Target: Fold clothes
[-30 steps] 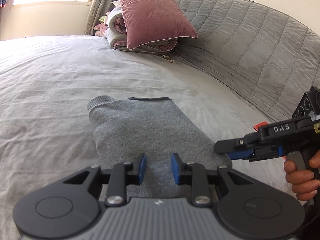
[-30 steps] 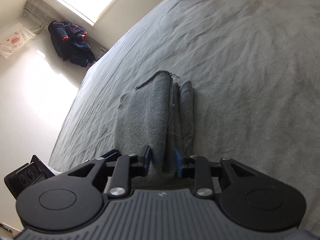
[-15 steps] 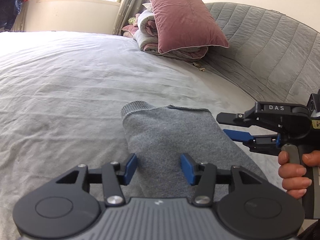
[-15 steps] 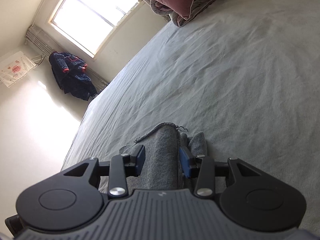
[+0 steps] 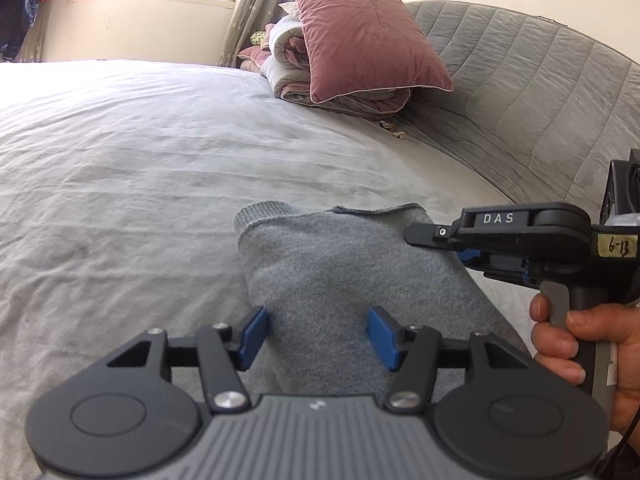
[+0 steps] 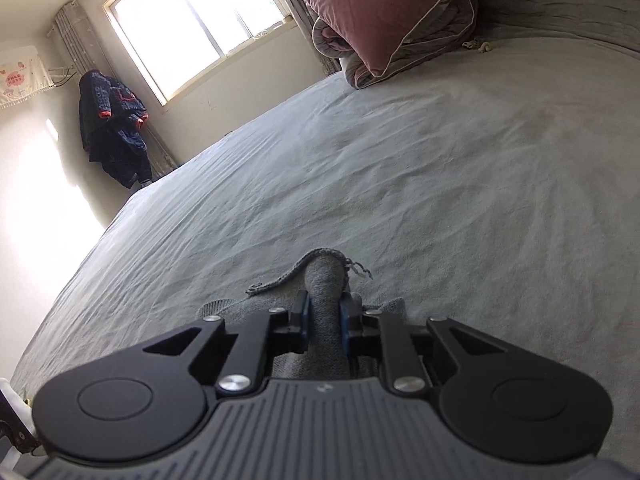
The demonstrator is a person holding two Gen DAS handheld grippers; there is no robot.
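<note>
A folded grey garment [image 5: 352, 276] lies flat on the grey bed [image 5: 140, 168], near its front edge, with a ribbed cuff at its far left corner. The left tongs [image 5: 318, 334] hover above the near part of the garment; the jaws are opening, the blue pads stand well apart and press on nothing. The right tongs [image 6: 325, 314] are closing on a raised fold of the same garment, and the right wrist view shows both pads against the cloth, which bulges up between them. In the left wrist view, the right tongs reach in from the right, held by a hand [image 5: 576, 344] on the grip. A pink pillow [image 5: 364, 28] rests on folded bedding [image 5: 340, 88] at the far end, against the quilted grey headboard [image 5: 540, 92].
</note>
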